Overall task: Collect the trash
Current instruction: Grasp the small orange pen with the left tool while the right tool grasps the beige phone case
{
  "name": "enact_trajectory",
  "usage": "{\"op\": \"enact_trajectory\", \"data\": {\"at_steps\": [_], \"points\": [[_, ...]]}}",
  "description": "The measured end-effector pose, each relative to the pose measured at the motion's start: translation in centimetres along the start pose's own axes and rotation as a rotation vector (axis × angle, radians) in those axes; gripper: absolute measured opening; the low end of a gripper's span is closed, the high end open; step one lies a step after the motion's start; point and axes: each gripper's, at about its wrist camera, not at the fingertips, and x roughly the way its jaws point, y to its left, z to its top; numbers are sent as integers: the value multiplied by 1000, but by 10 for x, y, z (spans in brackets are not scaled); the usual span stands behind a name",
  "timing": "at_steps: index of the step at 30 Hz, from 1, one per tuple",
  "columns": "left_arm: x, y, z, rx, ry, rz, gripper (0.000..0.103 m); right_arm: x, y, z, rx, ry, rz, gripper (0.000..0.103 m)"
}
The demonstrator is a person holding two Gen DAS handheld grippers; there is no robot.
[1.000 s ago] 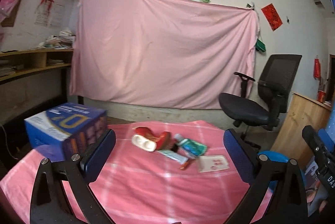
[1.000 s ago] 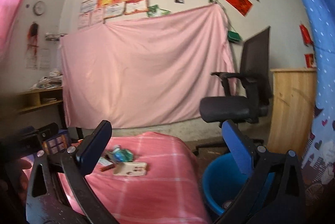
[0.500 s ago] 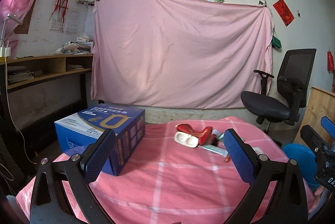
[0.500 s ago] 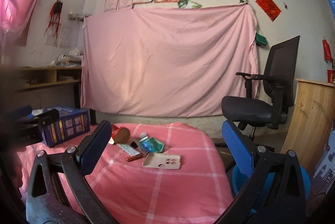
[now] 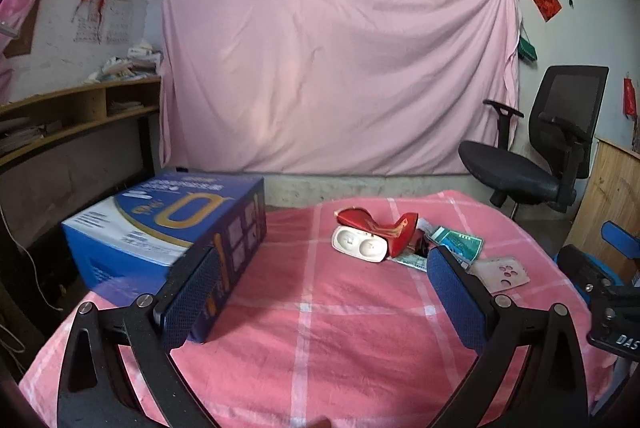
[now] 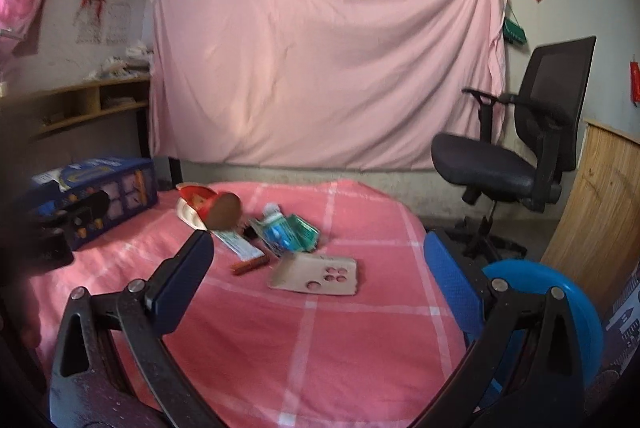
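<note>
A heap of trash lies on the pink checked tablecloth (image 5: 320, 328): a red and white package (image 5: 370, 234), a green and blue wrapper (image 5: 454, 240) and a flat beige card with holes (image 5: 502, 274). In the right wrist view the same heap shows the red package (image 6: 208, 208), the wrapper (image 6: 288, 230), a tube (image 6: 240, 246) and the card (image 6: 314, 274). My left gripper (image 5: 320, 292) is open and empty, above the cloth short of the heap. My right gripper (image 6: 316, 284) is open and empty, near the card. A blue bucket (image 6: 560, 308) stands beside the table at the right.
A large blue box (image 5: 164, 228) stands on the table's left side, close to my left finger. A black office chair (image 5: 536, 156) stands behind the table at the right, next to a wooden cabinet (image 6: 600, 204). A pink sheet (image 5: 336, 68) covers the back wall.
Both grippers have moved forward and down toward the table, and both views have swung left. The trash heap looks larger and closer. Both grippers stay open.
</note>
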Motion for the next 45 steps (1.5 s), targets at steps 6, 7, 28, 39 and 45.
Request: {"op": "enact_trajectory", "data": {"at_steps": [6,7,28,39,45], "points": [[22,-4,3,16,64,-55,100,31,-17,0,40,115,-18,103],[24,-6,4,20,74,-63,100,35,-20,-1,54,130,-23,103],[87,-63,3,102,404,-375,42,94,-50,-25,187,439,93,34],[101,-74,2,126,460,-355,9,97,-58,-27,236,454,125,16],[89,-78,2,126,423,-334,7,83,-57,-24,220,403,116,15]]}}
